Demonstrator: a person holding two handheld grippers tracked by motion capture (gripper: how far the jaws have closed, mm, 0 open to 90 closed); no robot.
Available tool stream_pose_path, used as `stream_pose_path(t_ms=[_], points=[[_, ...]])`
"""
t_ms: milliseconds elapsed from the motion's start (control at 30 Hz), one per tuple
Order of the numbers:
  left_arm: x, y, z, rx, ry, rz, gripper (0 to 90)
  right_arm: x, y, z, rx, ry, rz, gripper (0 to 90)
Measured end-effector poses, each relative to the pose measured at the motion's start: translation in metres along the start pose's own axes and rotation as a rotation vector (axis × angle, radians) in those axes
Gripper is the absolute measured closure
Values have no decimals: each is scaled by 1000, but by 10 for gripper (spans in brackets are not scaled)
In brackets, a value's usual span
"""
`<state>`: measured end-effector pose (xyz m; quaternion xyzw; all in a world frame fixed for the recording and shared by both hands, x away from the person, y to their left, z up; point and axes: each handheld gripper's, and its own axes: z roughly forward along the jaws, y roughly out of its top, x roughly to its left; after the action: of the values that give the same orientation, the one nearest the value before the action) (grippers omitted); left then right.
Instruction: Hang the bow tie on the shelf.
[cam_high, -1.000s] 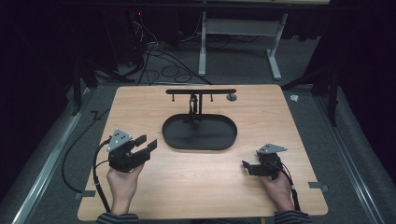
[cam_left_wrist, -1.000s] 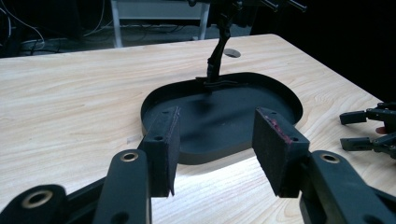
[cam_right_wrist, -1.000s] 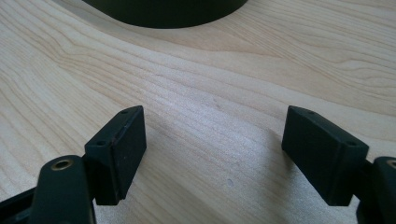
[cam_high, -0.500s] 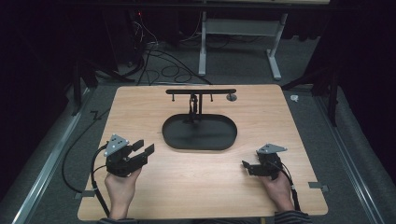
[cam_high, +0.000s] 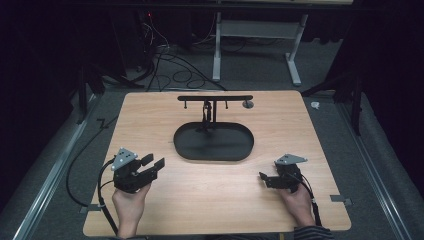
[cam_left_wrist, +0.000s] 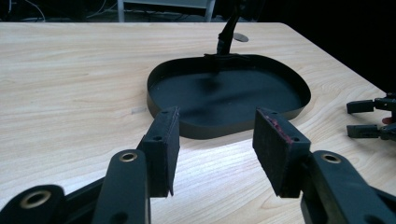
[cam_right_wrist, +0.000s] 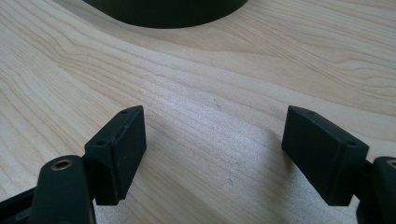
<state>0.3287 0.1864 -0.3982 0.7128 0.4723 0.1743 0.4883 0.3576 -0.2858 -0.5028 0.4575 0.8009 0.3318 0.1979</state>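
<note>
Here the wooden desk (cam_high: 150, 125) carries one main thing — a black oval tray (cam_high: 214, 142) with a low rim, lying near the middle and a little toward the far edge. From the tray's far side rises a thin black post that holds a horizontal bar (cam_high: 215, 98) with small pegs hanging under it. A small round grey disc (cam_high: 247, 104) lies on the desk just beside the right end of the bar.

The left gripper (cam_high: 152, 165) is held in the person's left hand (cam_high: 129, 202) near the front left of the desk, its jaws set wide apart with nothing between them. In the left gripper view the jaws point toward the tray (cam_left_wrist: 229, 95), whose near rim lies just beyond the pads (cam_left_wrist: 273, 154); one pad shows reddish flecks along its edge.

The right gripper (cam_high: 264, 179) sits in the right hand (cam_high: 298, 202) at the front right — well apart from the tray, jaws also wide and empty. In the right gripper view its pads (cam_right_wrist: 123, 149) hover just above bare wood grain, with the tray's rim (cam_right_wrist: 168, 16) at the top.
</note>
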Motion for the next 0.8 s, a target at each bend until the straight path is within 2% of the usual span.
stream_pose_path(t_ms=[533,800], points=[[4,-12,7,22,6,-27,505,0,0,0,0,0,0,229],[5,-16,8,30,12,-24,499,0,0,0,0,0,0,229]])
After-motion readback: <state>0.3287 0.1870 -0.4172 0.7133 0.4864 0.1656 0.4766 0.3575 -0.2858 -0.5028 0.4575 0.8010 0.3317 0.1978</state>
